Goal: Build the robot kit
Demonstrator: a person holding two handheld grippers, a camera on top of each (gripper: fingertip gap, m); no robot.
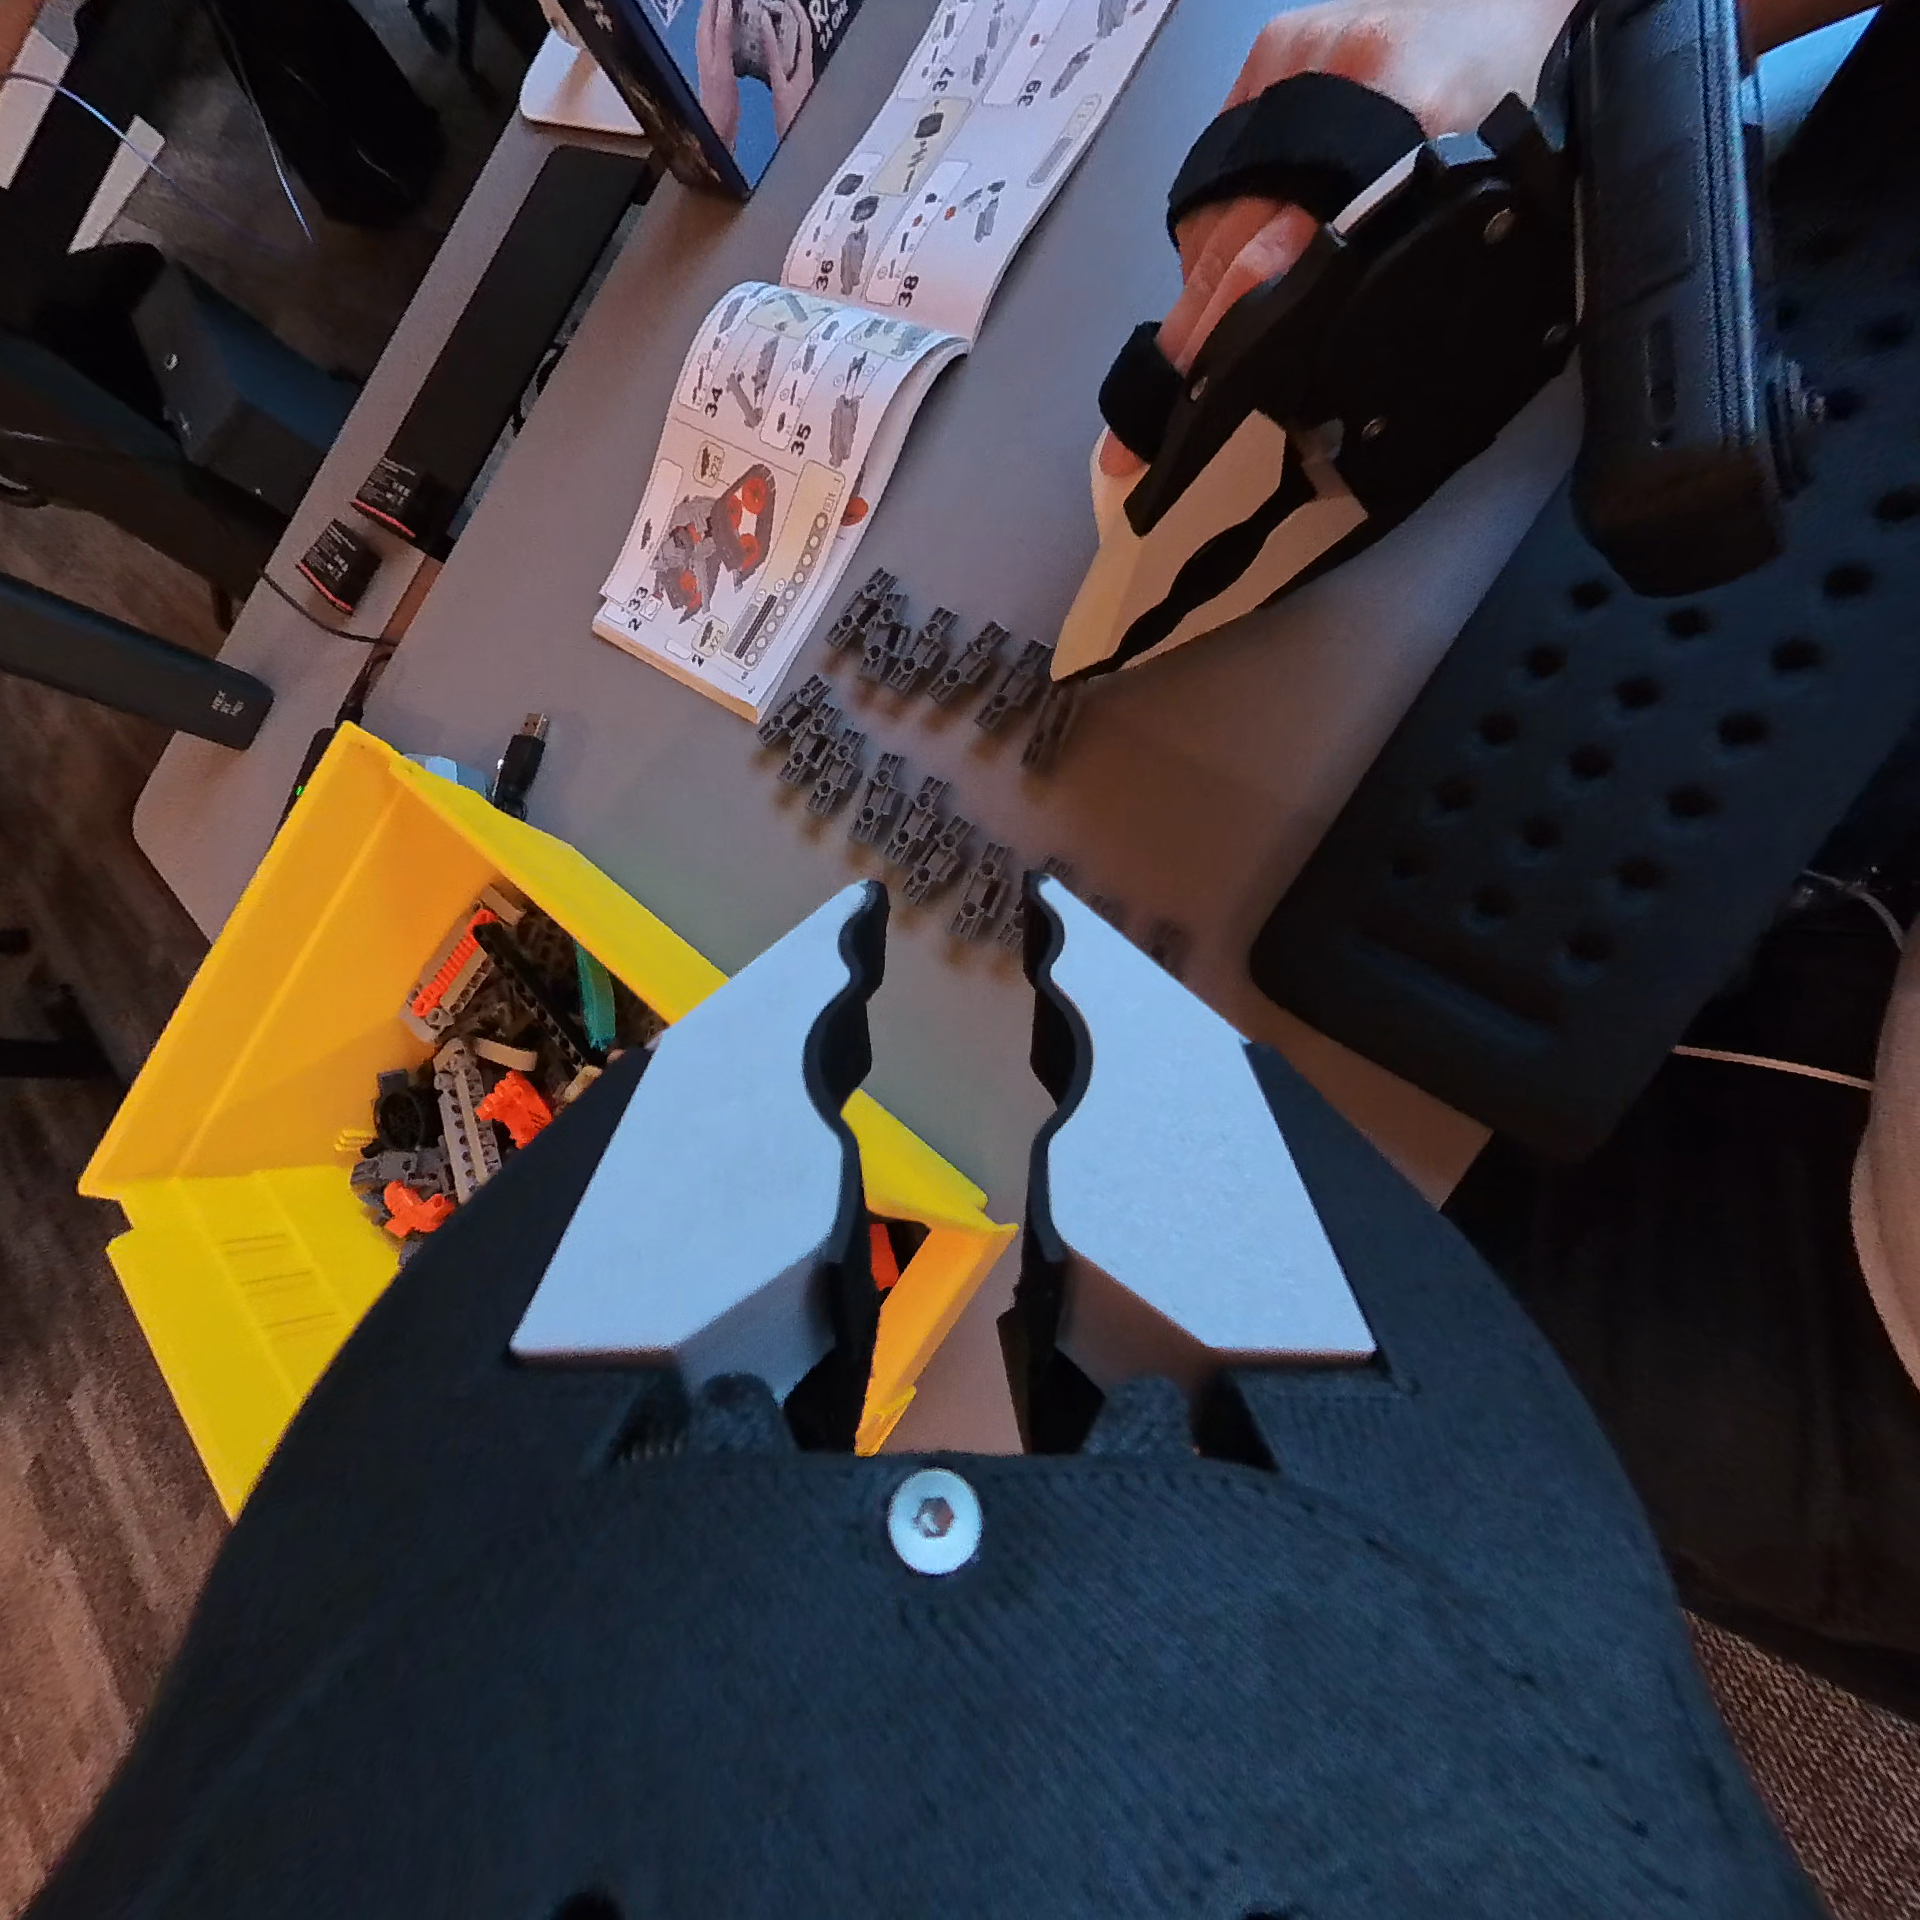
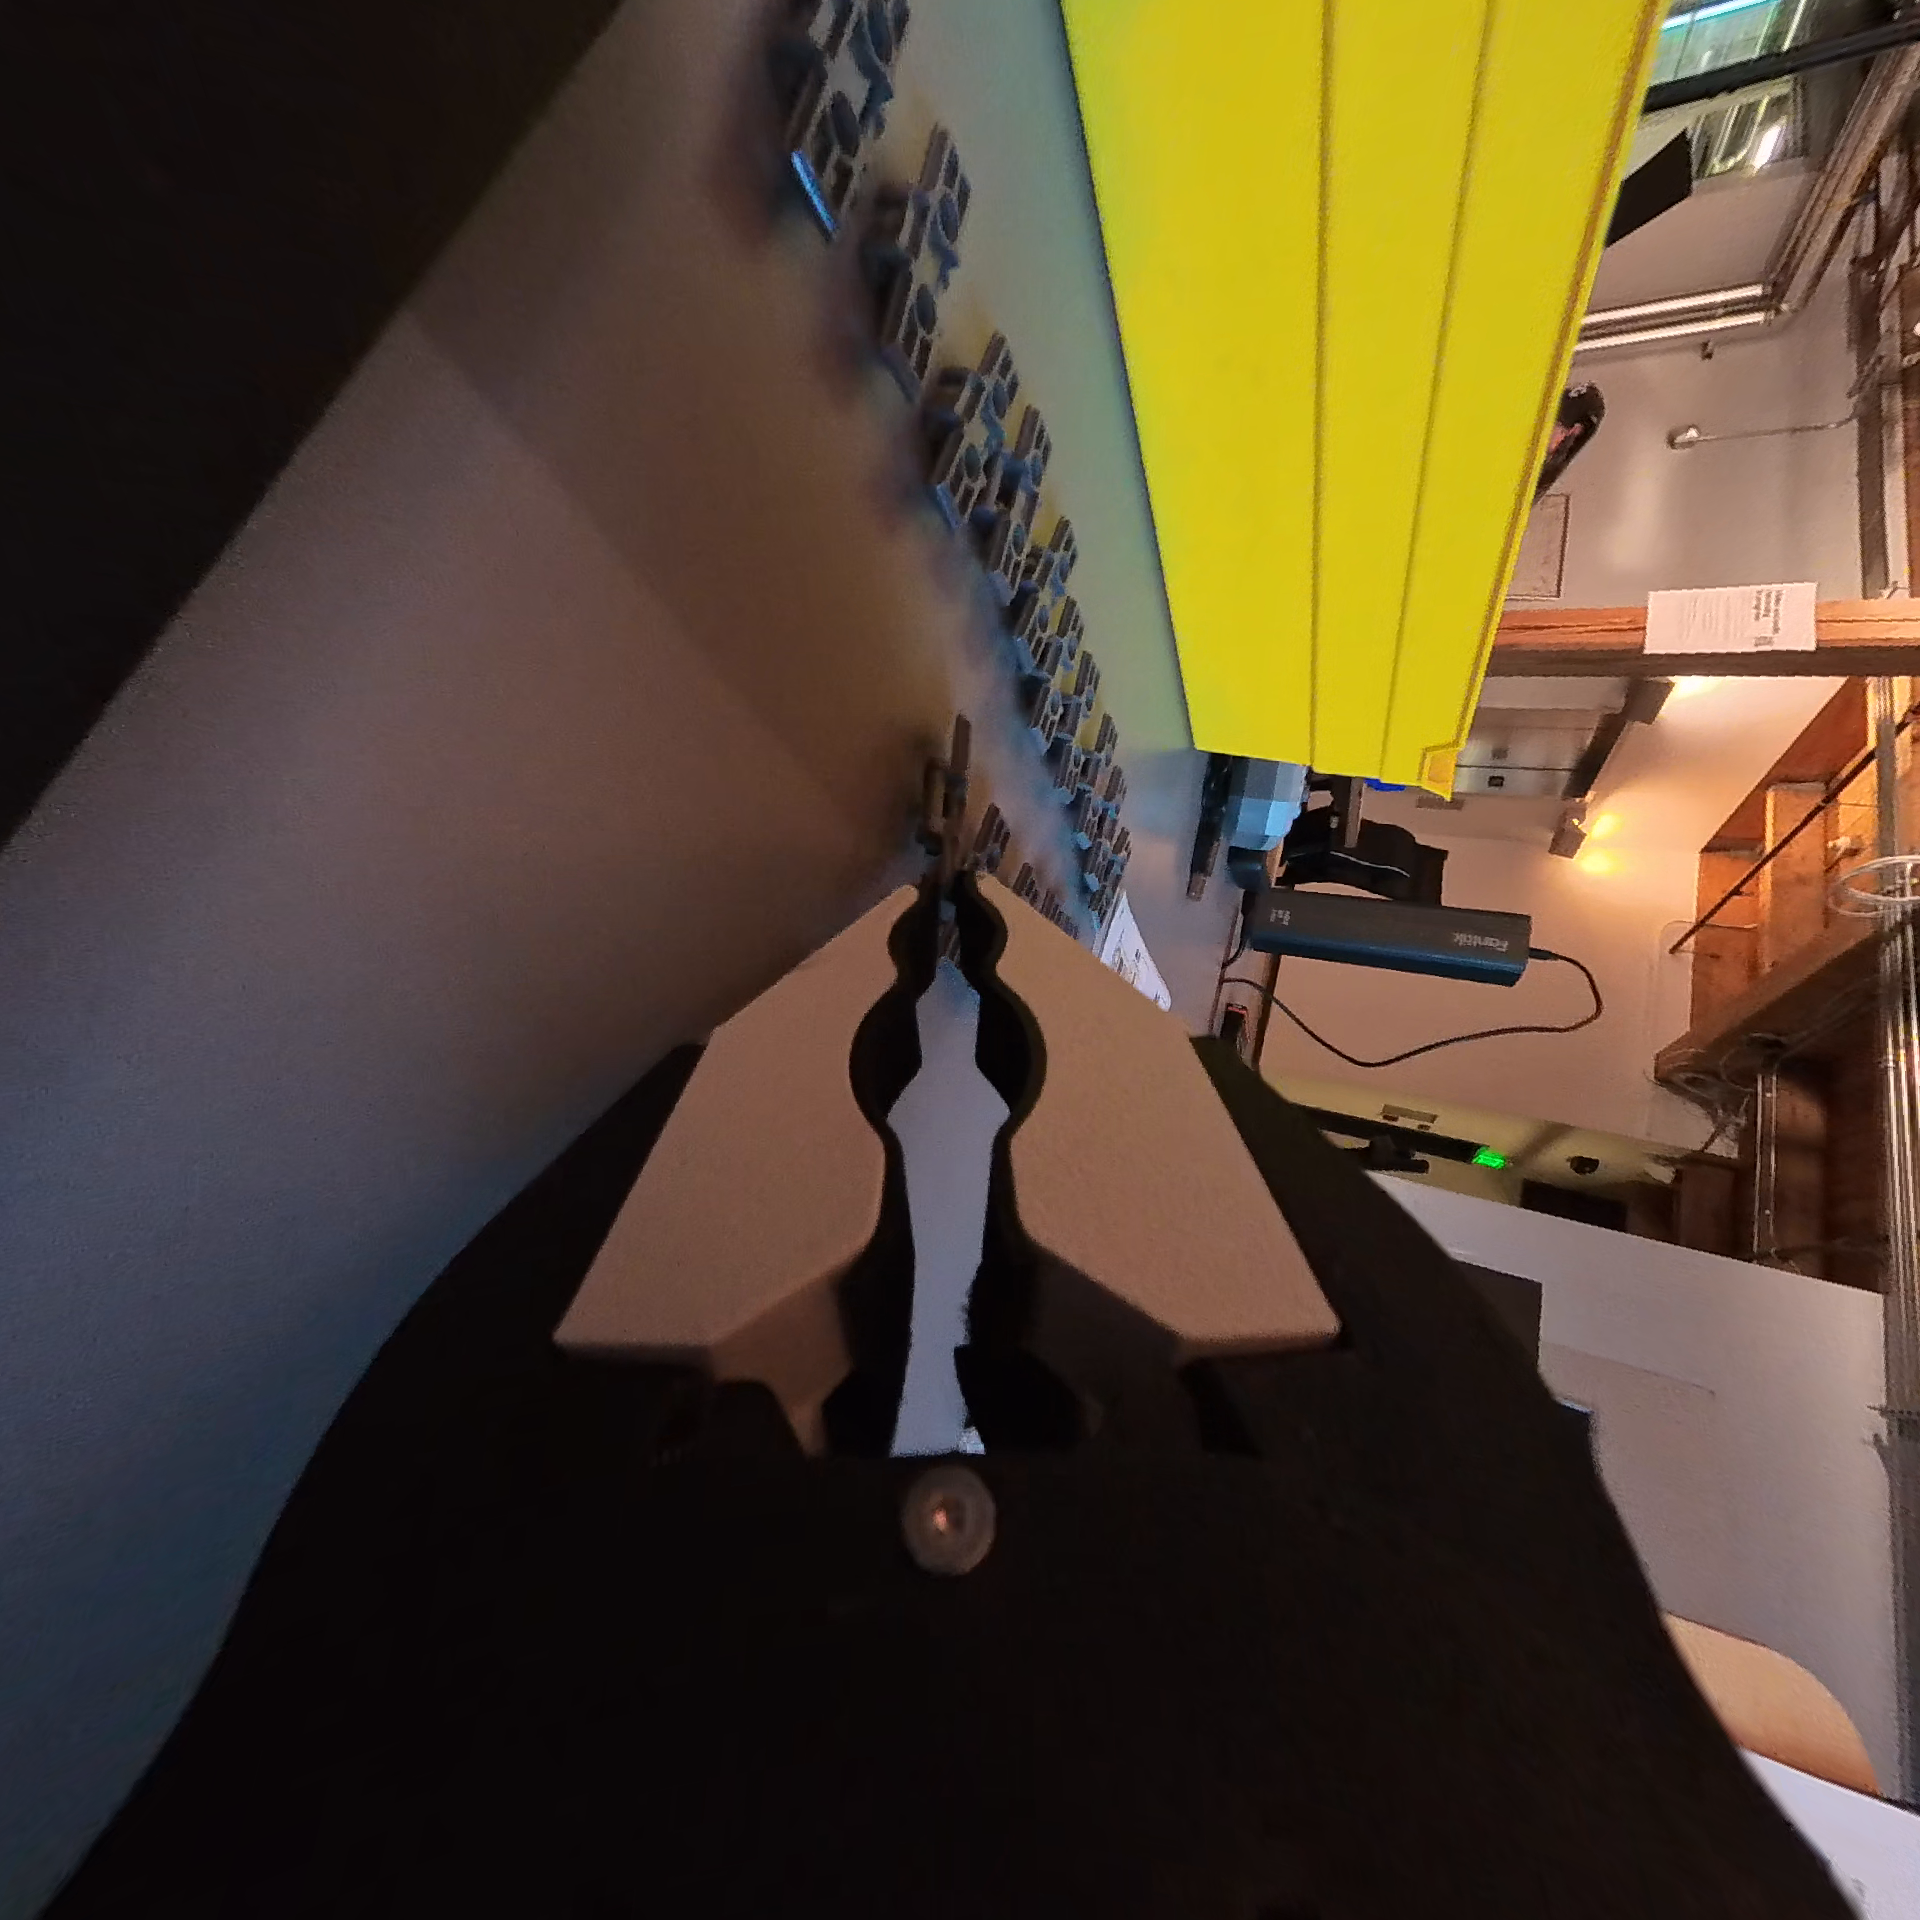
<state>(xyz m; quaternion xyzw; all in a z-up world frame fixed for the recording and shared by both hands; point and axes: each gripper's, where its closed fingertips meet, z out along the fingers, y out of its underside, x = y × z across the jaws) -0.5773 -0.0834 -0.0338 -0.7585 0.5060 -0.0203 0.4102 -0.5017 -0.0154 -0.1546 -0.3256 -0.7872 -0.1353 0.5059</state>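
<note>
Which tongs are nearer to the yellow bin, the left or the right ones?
Left. The left tongs hang open right above the near corner of the yellow bin. The right tongs are farther away, past both rows of grey pieces, shut on one piece.

Grippers, left [image 1: 956, 904] and right [image 2: 948, 894]: black bodies, pale grey fingers with black inner pads. Bin [image 1: 312, 997]: bright yellow, its outer wall ribbed; contents grey, black, orange and teal. Connectors [image 1: 935, 665]: dark grey, in two rows. Table [image 1: 665, 790]: grey. Booklet [image 1: 748, 499]: white pages, grey and red-orange drawings. Mat [image 1: 1621, 831]: black, pattern of round holes
</note>
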